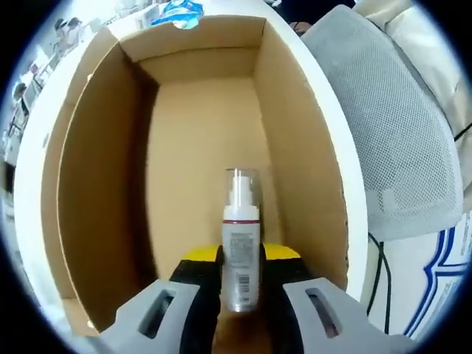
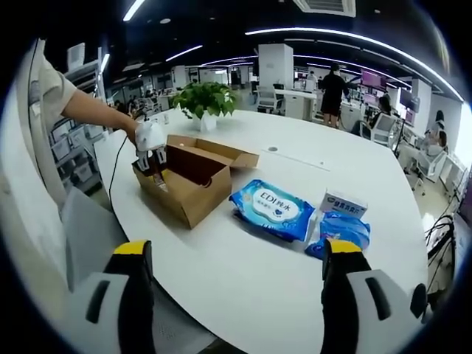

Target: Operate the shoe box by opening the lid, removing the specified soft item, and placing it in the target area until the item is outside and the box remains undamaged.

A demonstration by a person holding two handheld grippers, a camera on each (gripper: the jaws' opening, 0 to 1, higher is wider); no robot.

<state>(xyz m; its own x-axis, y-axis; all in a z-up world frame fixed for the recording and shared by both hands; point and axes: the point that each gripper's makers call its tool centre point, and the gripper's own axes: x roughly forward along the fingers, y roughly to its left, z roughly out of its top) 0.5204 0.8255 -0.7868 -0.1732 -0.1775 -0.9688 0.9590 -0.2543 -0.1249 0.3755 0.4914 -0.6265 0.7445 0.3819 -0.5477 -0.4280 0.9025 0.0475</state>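
In the left gripper view, my left gripper [image 1: 242, 276] is shut on a small clear pump bottle [image 1: 241, 243] with a white label, held over the inside of the open brown cardboard box [image 1: 103, 192]. The box floor below looks bare. In the right gripper view, the same box [image 2: 193, 193] stands on the white table with its lid flap folded back, and the left gripper [image 2: 153, 164] reaches down into its near-left end, held by a person's hand. My right gripper [image 2: 236, 269] stands wide open above the table's near part, holding nothing.
A blue wet-wipes pack [image 2: 273, 209] lies right of the box, with smaller blue-and-white packs [image 2: 341, 221] beyond it. A potted plant [image 2: 206, 103] stands behind the box. A grey mesh chair back [image 1: 391, 133] sits close to the table edge. White table [image 2: 243, 280] lies between my jaws.
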